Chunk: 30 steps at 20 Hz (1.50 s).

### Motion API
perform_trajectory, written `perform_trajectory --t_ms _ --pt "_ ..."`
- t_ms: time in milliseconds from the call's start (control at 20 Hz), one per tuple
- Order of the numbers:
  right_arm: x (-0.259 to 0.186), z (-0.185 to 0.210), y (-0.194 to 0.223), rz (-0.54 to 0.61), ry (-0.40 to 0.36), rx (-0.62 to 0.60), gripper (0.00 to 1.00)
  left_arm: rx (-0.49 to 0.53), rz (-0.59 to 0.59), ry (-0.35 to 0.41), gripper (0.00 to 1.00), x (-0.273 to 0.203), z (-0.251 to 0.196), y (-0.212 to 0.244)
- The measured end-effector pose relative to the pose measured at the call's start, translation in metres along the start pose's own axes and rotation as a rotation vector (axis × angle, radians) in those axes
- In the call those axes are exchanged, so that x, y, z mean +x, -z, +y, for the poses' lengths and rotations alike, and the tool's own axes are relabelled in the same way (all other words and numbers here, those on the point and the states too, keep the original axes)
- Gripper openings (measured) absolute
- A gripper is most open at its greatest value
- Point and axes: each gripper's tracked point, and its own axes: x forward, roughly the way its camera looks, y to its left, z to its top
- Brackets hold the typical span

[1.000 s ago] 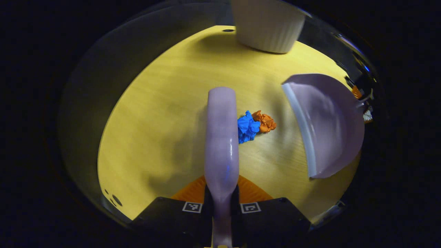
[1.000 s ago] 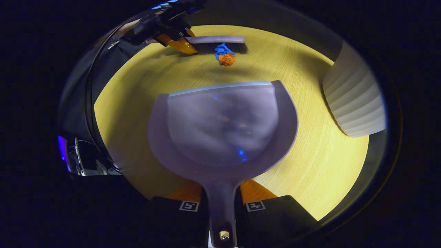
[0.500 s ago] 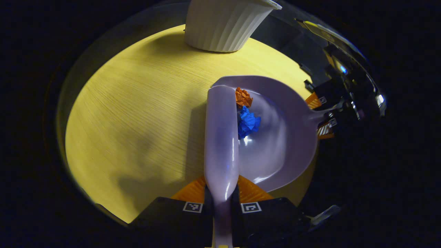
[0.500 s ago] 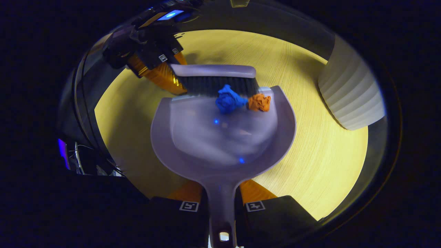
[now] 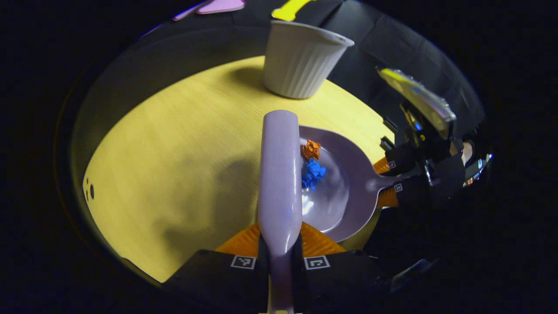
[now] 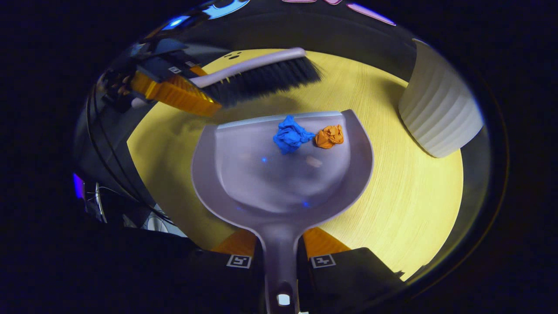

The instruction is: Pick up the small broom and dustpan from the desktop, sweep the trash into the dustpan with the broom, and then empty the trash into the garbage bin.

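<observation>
I've got the left gripper [image 5: 281,257] clamped on the broom [image 5: 280,174], its handle pinched tight between both fingers, the purple back running straight up toward twelve o'clock in the left gripper view. From the right gripper view, the broom [image 6: 257,76] hangs off the yellow desktop [image 6: 401,187] at about eleven o'clock, bristles pointing down, clear of the dustpan's front lip.

My right gripper [image 6: 281,257] is closed on the dustpan [image 6: 283,174] handle, both fingers pressing its neck. The pan sits dead centre ahead of me, front edge at twelve o'clock. Inside it, near that edge, lies the blue paper ball [image 6: 290,134], and just beside it toward three o'clock the orange paper ball [image 6: 329,136]. They look close to touching; I can't tell for sure.

In the left gripper view, the dustpan [image 5: 348,192] sits at three o'clock of the broom, with the blue ball [image 5: 313,173] and orange ball [image 5: 311,149] tucked against the broom's side. The right gripper [image 5: 394,183] holds the handle farther out at three.

The white ribbed garbage bin [image 5: 301,65] stands on the desktop [image 5: 174,152] at twelve o'clock there, well apart from the pan; in the right gripper view the bin [image 6: 438,115] is at two o'clock.
</observation>
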Motion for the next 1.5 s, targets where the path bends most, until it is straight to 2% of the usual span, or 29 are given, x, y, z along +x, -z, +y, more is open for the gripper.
perform_trajectory --t_ms 150,350,550,700,750,800,1100,1500 --pt "-0.007 0.000 -0.002 -0.016 0.021 0.005 0.34 -0.129 -0.091 -0.083 0.26 -0.024 0.003 0.020" --pt "-0.022 -0.008 -0.008 -0.049 0.063 -0.020 0.34 -0.330 -0.149 -0.125 0.26 -0.031 0.011 0.086" --pt "-0.073 -0.024 -0.022 -0.085 0.073 -0.012 0.34 -0.467 -0.201 -0.178 0.26 -0.012 0.034 0.168" --pt "-0.107 -0.040 -0.028 -0.086 0.087 -0.011 0.34 -0.559 -0.223 -0.174 0.26 -0.007 0.055 0.213" --pt "-0.115 -0.044 -0.035 -0.085 0.086 -0.002 0.38 -0.580 -0.220 -0.175 0.26 -0.004 0.062 0.222" --pt "-0.125 -0.045 -0.038 -0.092 0.084 0.010 0.34 -0.597 -0.215 -0.179 0.26 0.001 0.070 0.222" --pt "-0.193 -0.102 -0.082 -0.173 0.127 0.098 0.34 -0.679 -0.210 -0.196 0.24 0.012 0.085 0.231" --pt "-0.210 -0.232 -0.130 -0.241 0.348 0.145 0.35 -0.709 -0.233 -0.273 0.26 -0.009 0.104 0.221"
